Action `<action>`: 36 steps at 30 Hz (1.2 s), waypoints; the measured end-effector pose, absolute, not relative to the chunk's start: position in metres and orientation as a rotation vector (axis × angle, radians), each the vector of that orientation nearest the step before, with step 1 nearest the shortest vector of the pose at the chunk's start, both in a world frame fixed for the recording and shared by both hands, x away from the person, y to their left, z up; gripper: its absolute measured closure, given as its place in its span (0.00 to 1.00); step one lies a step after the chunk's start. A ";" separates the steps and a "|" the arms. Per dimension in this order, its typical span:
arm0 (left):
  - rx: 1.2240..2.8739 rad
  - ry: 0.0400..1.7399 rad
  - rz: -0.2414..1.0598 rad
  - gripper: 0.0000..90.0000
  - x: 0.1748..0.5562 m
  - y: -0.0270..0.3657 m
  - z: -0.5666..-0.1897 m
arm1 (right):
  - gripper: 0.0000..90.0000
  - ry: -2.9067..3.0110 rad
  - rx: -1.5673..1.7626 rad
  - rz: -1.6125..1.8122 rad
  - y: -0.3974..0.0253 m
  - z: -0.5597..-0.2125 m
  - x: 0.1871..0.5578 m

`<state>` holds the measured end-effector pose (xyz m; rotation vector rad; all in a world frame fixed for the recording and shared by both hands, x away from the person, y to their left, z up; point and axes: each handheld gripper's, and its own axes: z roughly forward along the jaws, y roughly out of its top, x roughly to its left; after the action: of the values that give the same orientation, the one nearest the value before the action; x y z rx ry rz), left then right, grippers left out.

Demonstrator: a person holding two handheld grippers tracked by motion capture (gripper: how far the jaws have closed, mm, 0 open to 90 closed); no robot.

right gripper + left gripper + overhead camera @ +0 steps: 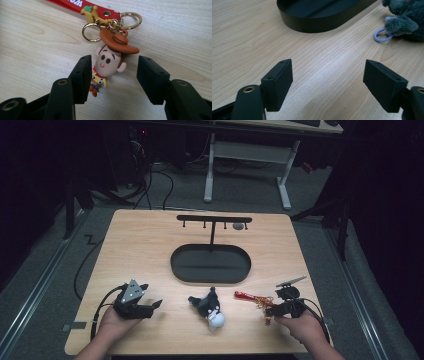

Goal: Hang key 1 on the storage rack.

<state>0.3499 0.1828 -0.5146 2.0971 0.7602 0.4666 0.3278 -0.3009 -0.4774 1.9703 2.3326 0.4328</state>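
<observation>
A cowboy figure keychain (110,62) lies on the wooden table, joined by gold rings (126,21) to a red strap (72,3). My right gripper (113,65) is open, its jaws on either side of the figure's head; the left jaw is close against the body and a gap shows on the right. In the high view the red strap (247,296) lies just left of my right gripper (268,314). A black and white plush toy (211,309) lies at the front middle. My left gripper (154,309) is open and empty, left of the plush (404,17).
A black oval tray (210,275) sits mid-table, with a T-shaped hook rack (214,220) standing at its far side. The tray's wall (317,25) is ahead of the left jaws. A lilac ring (383,36) hangs from the plush. Bare wood lies between the left jaws.
</observation>
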 end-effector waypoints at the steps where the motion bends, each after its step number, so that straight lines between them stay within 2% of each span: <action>1: 2.097 0.761 0.466 0.27 0.350 0.183 -0.515 | 0.53 2.328 1.989 0.432 -0.301 -0.478 0.329; 8: 2.099 0.757 0.465 0.27 0.349 0.183 -0.514 | 0.57 2.328 2.037 0.423 -0.302 -0.483 0.334; 15: 2.102 0.751 0.460 0.27 0.349 0.183 -0.515 | 0.68 2.369 1.997 0.389 -0.294 -0.488 0.338; 30: 2.109 0.739 0.458 0.27 0.349 0.182 -0.515 | 0.70 2.453 1.874 0.348 -0.289 -0.488 0.341; 36: 2.098 0.743 0.452 0.27 0.349 0.182 -0.515 | 0.71 2.512 1.788 0.319 -0.290 -0.472 0.342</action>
<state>0.3489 0.1822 -0.5145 2.0975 0.7428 0.4516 0.3416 -0.2901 -0.4721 1.7879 2.5118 0.3194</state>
